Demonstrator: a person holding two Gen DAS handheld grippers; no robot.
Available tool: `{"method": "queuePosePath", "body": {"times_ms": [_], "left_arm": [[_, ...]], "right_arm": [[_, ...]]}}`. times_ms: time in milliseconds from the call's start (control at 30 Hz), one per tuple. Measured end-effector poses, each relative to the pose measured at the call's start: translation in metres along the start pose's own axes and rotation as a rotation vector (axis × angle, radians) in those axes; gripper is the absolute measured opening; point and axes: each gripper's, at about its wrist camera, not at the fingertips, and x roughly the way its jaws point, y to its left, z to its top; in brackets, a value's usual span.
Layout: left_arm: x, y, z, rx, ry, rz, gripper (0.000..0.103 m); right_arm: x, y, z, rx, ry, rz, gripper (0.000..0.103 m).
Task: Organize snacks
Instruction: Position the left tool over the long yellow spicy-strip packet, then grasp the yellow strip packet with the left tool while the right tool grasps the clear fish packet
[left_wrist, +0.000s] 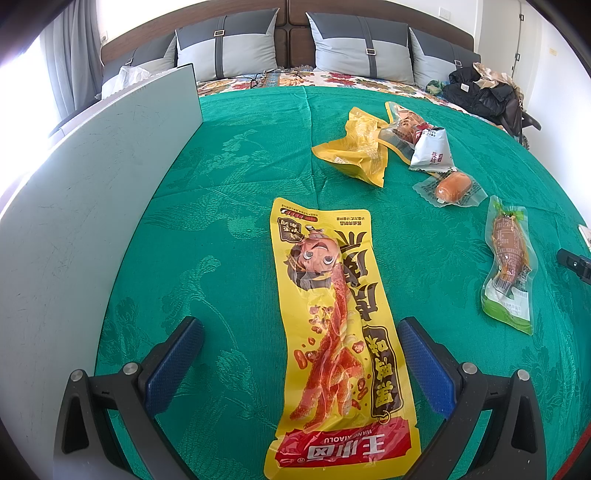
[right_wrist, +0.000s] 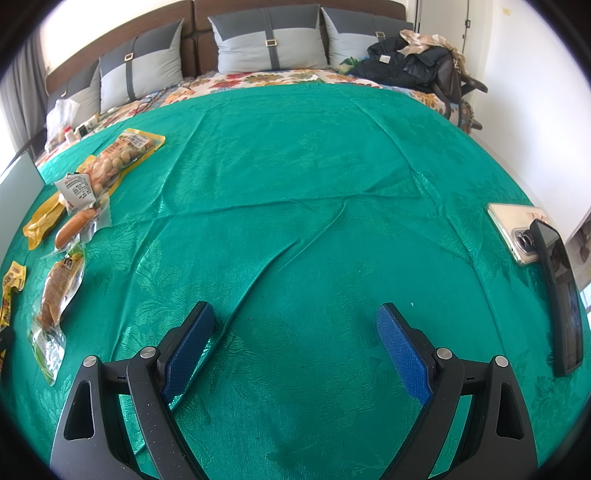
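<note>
In the left wrist view, the left tool (left_wrist: 301, 360) is spread wide, straddling the long yellow snack pouch (left_wrist: 334, 332) at lower centre on the green cloth (left_wrist: 229, 177); picking it up looks like the step in hand, so the next move calls for lowering and closing. In the right wrist view, the right tool (right_wrist: 295, 345) is spread and empty over bare cloth, the other snacks (right_wrist: 74, 206) lying at the left edge.

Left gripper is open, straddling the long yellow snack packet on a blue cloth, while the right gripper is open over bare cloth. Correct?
Not quite: the cloth is green, as the left wrist view shows. The open left gripper does straddle the long yellow snack packet, and the right gripper is open over bare cloth.
</note>
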Motion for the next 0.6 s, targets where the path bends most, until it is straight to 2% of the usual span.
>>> {"method": "queuePosePath", "body": {"times_ms": [200,233,300,333,367,433,467,533,600], "left_arm": [[0.003,-0.002,0.012,0.039,0.132,-0.035,0.102],[0.000,-0.004,0.010,0.042,0.126,-0.035,0.096],[-0.008,-0.010,0.006,0.065,0.101,-0.055,0.079],[-0.013,-0.013,0.005,0.084,0.086,-0.068,0.056],[-0.015,-0.015,0.003,0.090,0.089,-0.078,0.055],[-0.019,-0.011,0.001,0.054,0.072,-0.116,0.052],[-0.022,-0.007,0.000,0.025,0.057,-0.129,0.047],[-0.026,0.000,-0.001,-0.031,0.050,-0.146,0.042],[-0.028,0.005,-0.003,-0.061,0.054,-0.147,0.042]], "right_arm": [[0.000,0.000,0.000,0.001,0.001,0.003,0.092],[0.000,0.000,0.000,0.000,0.002,0.005,0.093],[0.000,0.001,0.001,-0.003,0.006,0.012,0.094],[-0.001,0.003,0.001,-0.004,0.035,0.013,0.093],[-0.005,0.004,0.002,0.023,0.061,0.022,0.091],[-0.017,0.009,0.000,0.141,0.077,0.148,0.092],[-0.022,0.016,0.000,0.194,0.089,0.225,0.092],[-0.022,0.044,0.005,0.237,0.144,0.335,0.092],[-0.019,0.077,0.013,0.236,0.187,0.393,0.091]]}}
